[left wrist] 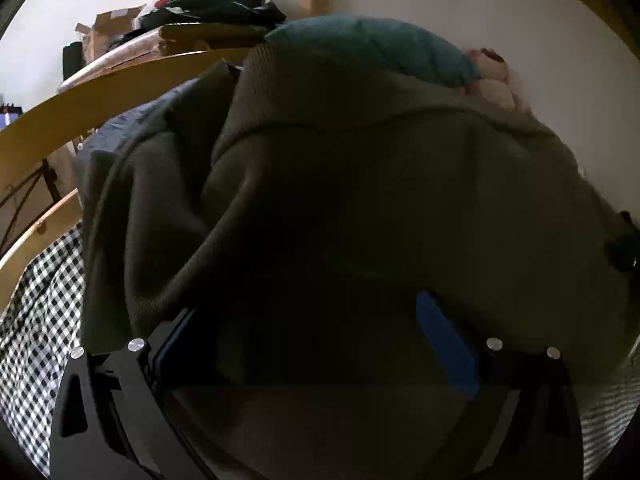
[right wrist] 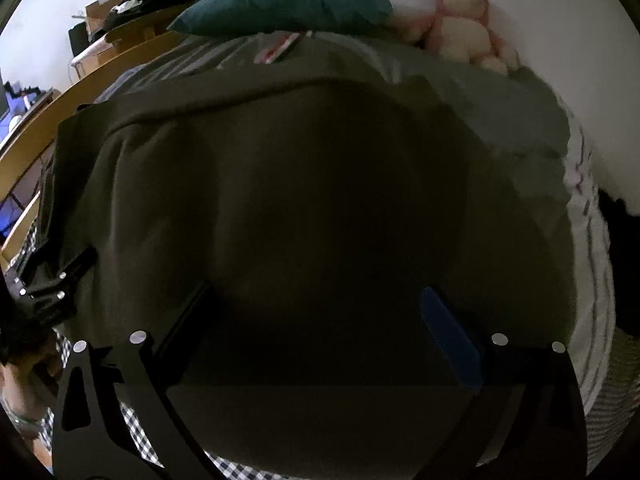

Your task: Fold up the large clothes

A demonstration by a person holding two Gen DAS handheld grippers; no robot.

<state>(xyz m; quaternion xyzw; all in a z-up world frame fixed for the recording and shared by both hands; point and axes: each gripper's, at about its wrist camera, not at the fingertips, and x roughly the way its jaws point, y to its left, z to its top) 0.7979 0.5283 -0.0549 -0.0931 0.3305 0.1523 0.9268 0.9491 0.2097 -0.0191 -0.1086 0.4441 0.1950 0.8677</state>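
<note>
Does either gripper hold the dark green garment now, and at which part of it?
It cannot be told. The dark green garment lies over both the left gripper and the right gripper and hides their fingertips.

One olive garment [right wrist: 320,184], one teal pillow [right wrist: 288,0], one pink plush toy [right wrist: 464,28], two tools.

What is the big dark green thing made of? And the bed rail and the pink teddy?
The green garment looks like thick, soft knit fabric, maybe fleece or sweatshirt cotton: matte, with a fine ribbed weave and heavy folds. The bed rail looks like light varnished wood, smooth with a slight shine. The teddy seems to be fuzzy plush, though it is blurry.
</note>
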